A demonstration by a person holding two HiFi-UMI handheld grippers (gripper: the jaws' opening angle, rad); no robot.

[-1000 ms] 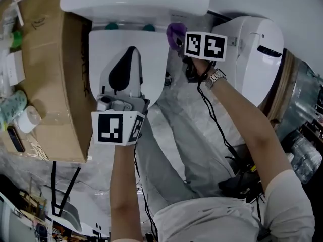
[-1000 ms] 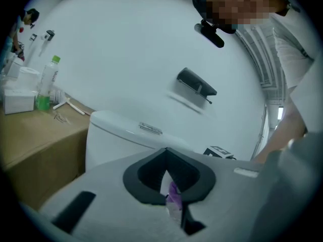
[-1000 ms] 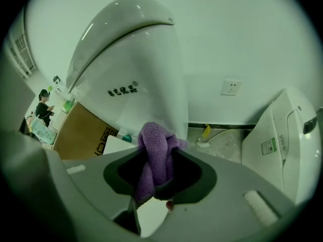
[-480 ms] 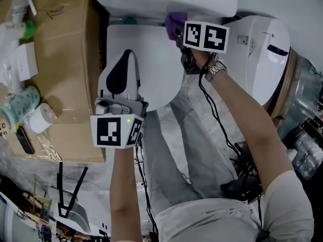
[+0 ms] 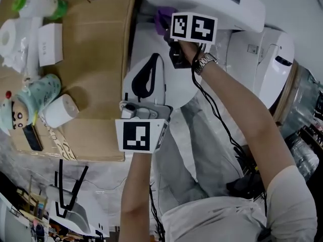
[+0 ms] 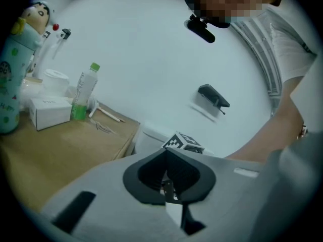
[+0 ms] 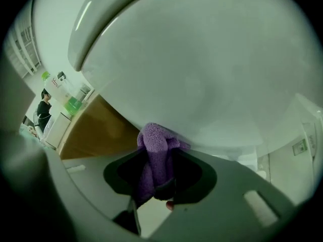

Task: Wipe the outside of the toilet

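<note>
Purple cloth [image 7: 151,142], clamped in right gripper's [image 7: 156,173] fingers, is being wiped on toilet [image 7: 212,69] at 12 o'clock. Left gripper's [image 6: 166,180] fingers together, empty. Next, by judgement: sideways stroke, contact kept.

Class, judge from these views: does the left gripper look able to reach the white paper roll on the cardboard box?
Probably yes. The left gripper hangs empty, jaws shut, over the toilet lid; the white paper roll sits on the cardboard box to its left, nothing between them.

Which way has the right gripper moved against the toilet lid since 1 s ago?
Yes: left. The right gripper, clamping the purple cloth, went from the right rear corner of the toilet lid toward its middle.
</note>
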